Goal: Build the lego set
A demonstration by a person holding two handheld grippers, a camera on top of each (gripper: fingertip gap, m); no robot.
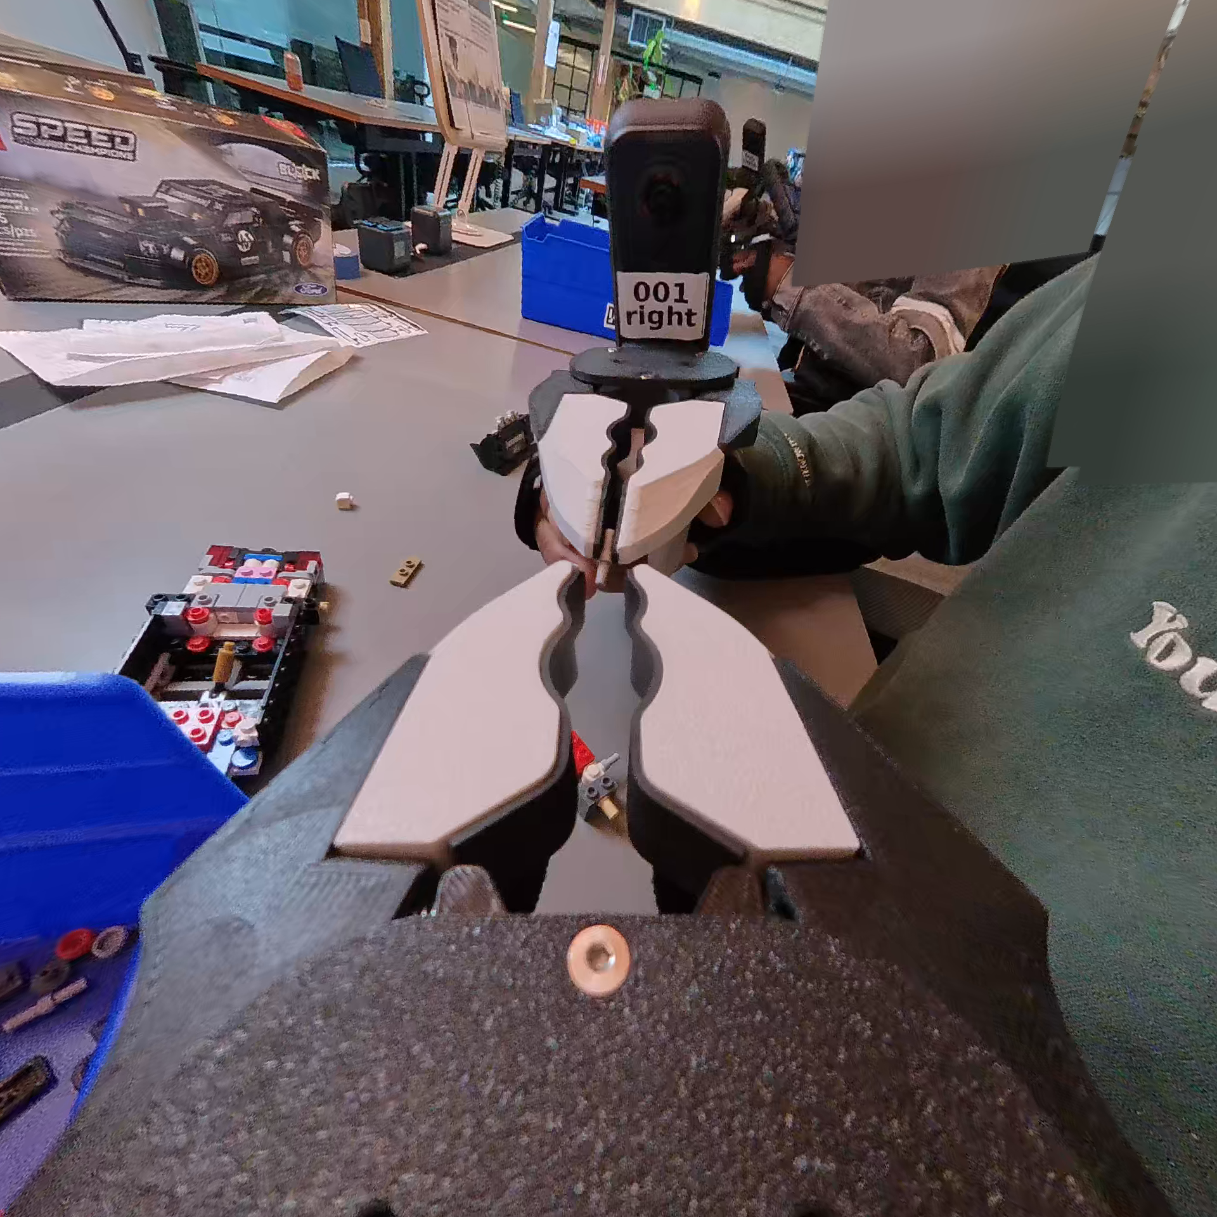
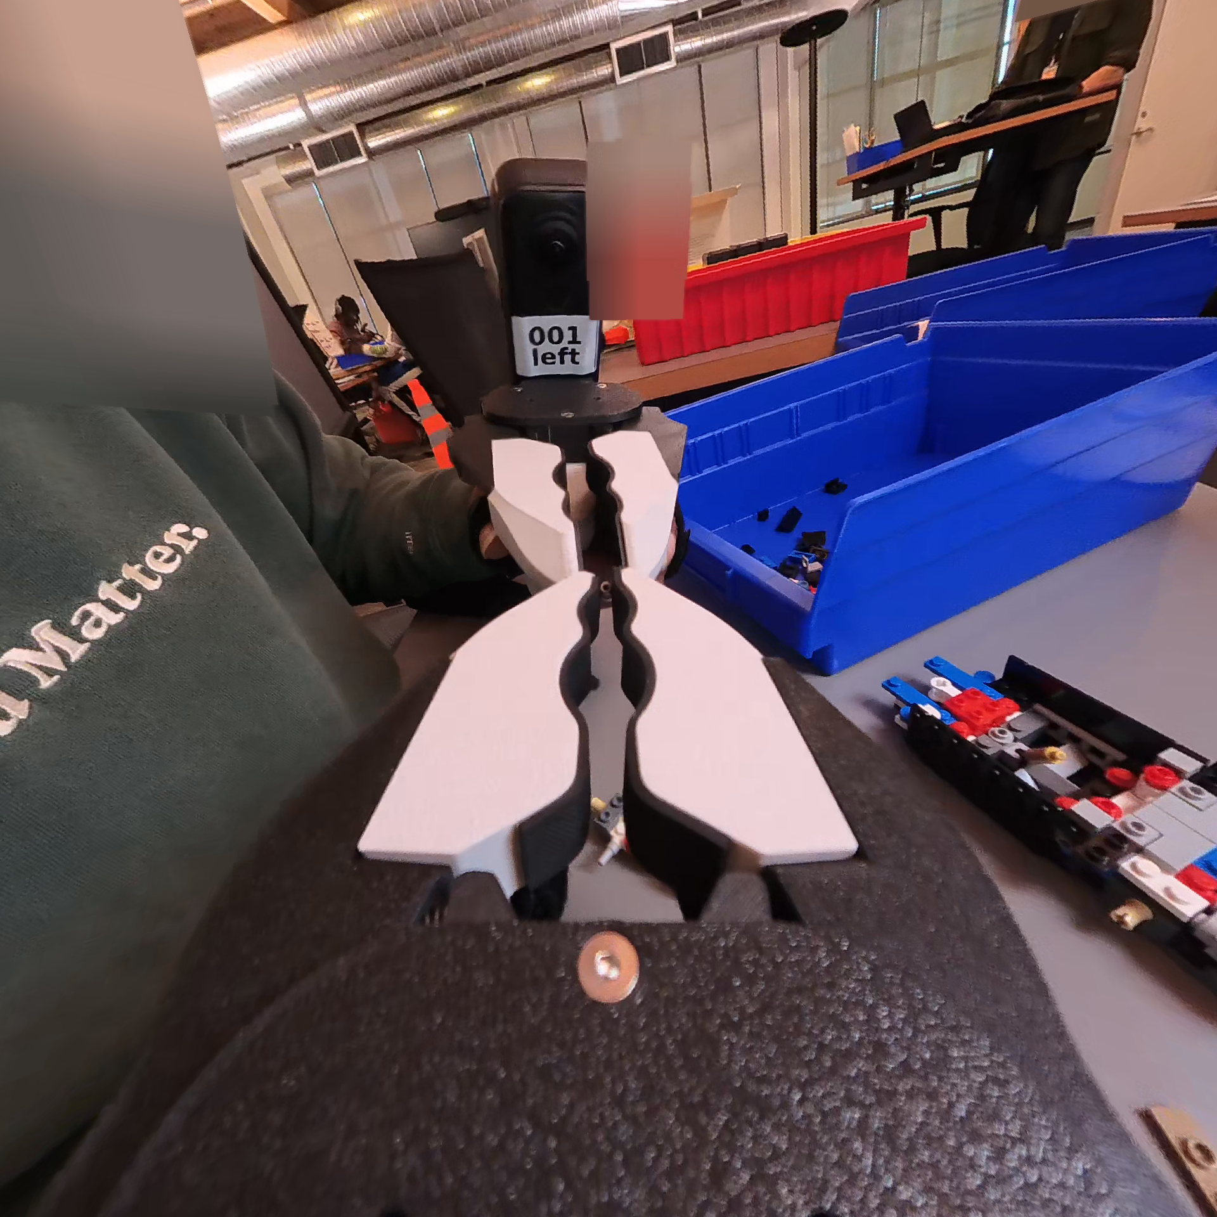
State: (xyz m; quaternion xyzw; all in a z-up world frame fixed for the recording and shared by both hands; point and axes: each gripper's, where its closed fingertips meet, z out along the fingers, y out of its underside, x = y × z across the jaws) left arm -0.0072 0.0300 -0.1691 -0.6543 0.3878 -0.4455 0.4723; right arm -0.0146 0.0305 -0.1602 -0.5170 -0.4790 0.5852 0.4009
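Note:
My two grippers meet tip to tip above the grey table. In the left wrist view my left gripper (image 1: pixel 602 574) has its jaws narrowly apart around a small dark piece. The right gripper (image 1: pixel 606 550) faces it, shut on a thin tan pin (image 1: pixel 603 563) that points into that piece. In the right wrist view my right gripper (image 2: pixel 606 583) is nearly closed, with the dark round piece (image 2: pixel 604 586) at its tips and the left gripper (image 2: pixel 596 566) just beyond. The half-built car chassis (image 1: pixel 224 658) lies on the table to the left; it also shows in the right wrist view (image 2: pixel 1067 770).
A small grey sub-assembly (image 1: pixel 599 787) lies on the table under the grippers. A tan plate (image 1: pixel 406 571), a white piece (image 1: pixel 344 501) and a black sub-assembly (image 1: pixel 504 444) lie loose. A blue parts bin (image 2: pixel 955 513) stands beside the chassis. The set's box (image 1: pixel 164 204) and papers (image 1: pixel 184 355) are behind. Left and right tips are no more than a few centimetres apart. The tan plate (image 1: pixel 406 571) is about equally far from each gripper, around 20 cm.

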